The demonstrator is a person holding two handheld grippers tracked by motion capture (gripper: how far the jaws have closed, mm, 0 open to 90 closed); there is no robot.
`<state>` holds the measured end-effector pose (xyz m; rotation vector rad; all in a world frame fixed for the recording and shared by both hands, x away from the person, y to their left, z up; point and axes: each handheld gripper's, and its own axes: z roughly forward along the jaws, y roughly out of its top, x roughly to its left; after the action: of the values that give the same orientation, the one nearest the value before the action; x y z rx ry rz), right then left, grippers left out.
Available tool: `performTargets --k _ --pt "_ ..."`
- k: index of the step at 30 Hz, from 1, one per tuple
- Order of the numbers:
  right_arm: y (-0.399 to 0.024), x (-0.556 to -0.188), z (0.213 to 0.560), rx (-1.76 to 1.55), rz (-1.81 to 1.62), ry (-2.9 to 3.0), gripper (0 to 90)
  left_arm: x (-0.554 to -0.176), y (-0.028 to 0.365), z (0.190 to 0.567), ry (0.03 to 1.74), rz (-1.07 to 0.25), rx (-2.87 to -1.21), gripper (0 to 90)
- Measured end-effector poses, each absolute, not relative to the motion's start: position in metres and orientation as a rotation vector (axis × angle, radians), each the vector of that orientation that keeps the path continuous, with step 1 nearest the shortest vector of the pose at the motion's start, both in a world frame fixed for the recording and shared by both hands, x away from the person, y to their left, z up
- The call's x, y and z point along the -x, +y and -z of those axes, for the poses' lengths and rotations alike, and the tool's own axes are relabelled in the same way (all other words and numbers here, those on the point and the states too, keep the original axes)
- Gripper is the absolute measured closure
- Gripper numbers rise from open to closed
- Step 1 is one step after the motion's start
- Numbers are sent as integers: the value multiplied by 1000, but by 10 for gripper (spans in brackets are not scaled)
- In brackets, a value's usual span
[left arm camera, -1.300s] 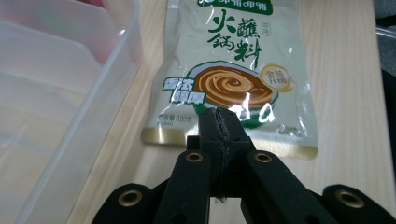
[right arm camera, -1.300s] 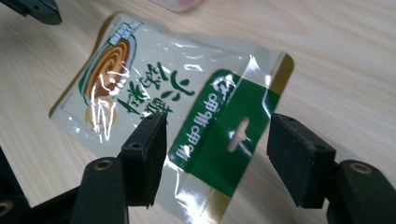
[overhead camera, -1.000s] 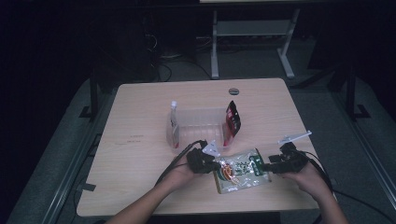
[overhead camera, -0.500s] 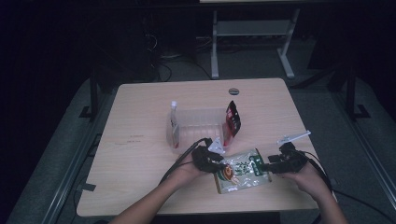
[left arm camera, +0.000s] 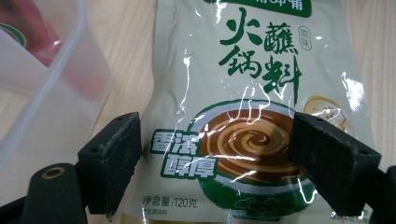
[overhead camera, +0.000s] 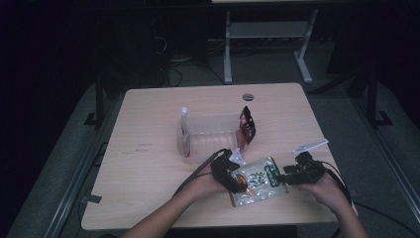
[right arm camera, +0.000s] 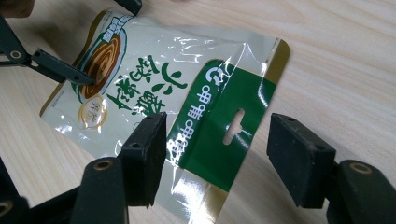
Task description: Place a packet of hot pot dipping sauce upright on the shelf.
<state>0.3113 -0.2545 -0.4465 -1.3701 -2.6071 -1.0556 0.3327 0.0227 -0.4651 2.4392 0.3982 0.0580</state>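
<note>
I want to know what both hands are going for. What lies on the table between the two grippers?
A sauce pouch lies flat on the table between the left gripper and right gripper, as the high view shows; each gripper's open jaws straddle one end.

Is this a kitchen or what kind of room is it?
Probably not a kitchen; more likely a lab or workroom. There's one plain wooden table in a dark room, cables on the floor, and a metal stand behind.

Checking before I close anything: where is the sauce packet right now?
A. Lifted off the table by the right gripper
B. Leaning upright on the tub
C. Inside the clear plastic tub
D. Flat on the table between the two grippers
D: the sauce packet lies flat on the table, with the left gripper and right gripper open over its two ends, beside the tub.
</note>
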Motion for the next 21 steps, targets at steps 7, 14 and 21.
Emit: performTargets --k 7,14,21 --pt "-254 -311 446 1373 1054 -2602 378 -327 20 461 359 -101 -2479 297" --pt "-256 -311 444 1370 1073 -2591 377 -323 22 455 285 -205 -2510 633" --pt "-256 -311 444 1360 1079 -2590 374 -314 19 455 220 -279 -2516 858"
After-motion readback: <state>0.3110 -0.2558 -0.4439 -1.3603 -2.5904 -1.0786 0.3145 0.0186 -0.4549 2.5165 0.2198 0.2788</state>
